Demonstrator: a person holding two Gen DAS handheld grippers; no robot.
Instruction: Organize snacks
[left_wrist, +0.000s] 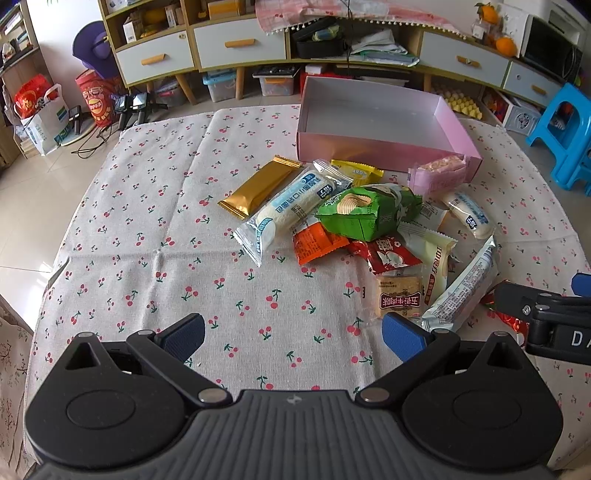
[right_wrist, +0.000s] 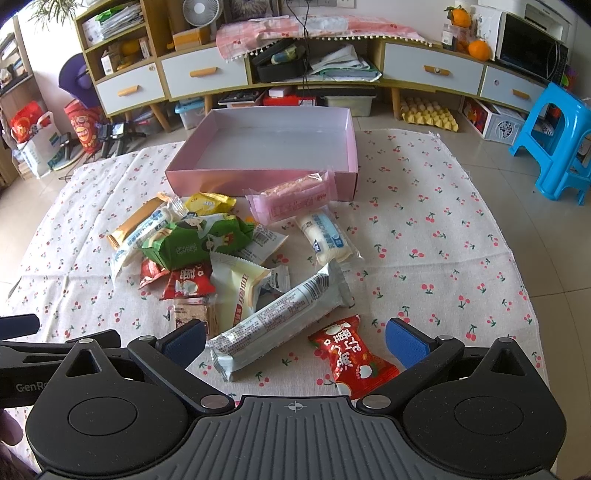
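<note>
A pile of wrapped snacks lies on the cherry-print tablecloth (left_wrist: 147, 229) in front of an empty pink box (left_wrist: 369, 122) (right_wrist: 273, 147). The pile holds a gold bar (left_wrist: 255, 186), a green chips pack (left_wrist: 365, 214) (right_wrist: 195, 240), a pink wafer pack (right_wrist: 295, 197) and white roll packets (left_wrist: 291, 210). My left gripper (left_wrist: 293, 338) is open over bare cloth, short of the pile. My right gripper (right_wrist: 295, 341) is open too; a long pale blue packet (right_wrist: 280, 317) and a red candy pack (right_wrist: 351, 356) lie between its fingers, neither touched.
Beyond the table stands a long low cabinet (right_wrist: 295, 74) with drawers and cluttered shelves. A blue plastic stool (right_wrist: 557, 140) sits on the floor at the right. Bags and camera gear (left_wrist: 74, 107) are on the floor at the left. The right gripper's body (left_wrist: 546, 317) shows at the left view's right edge.
</note>
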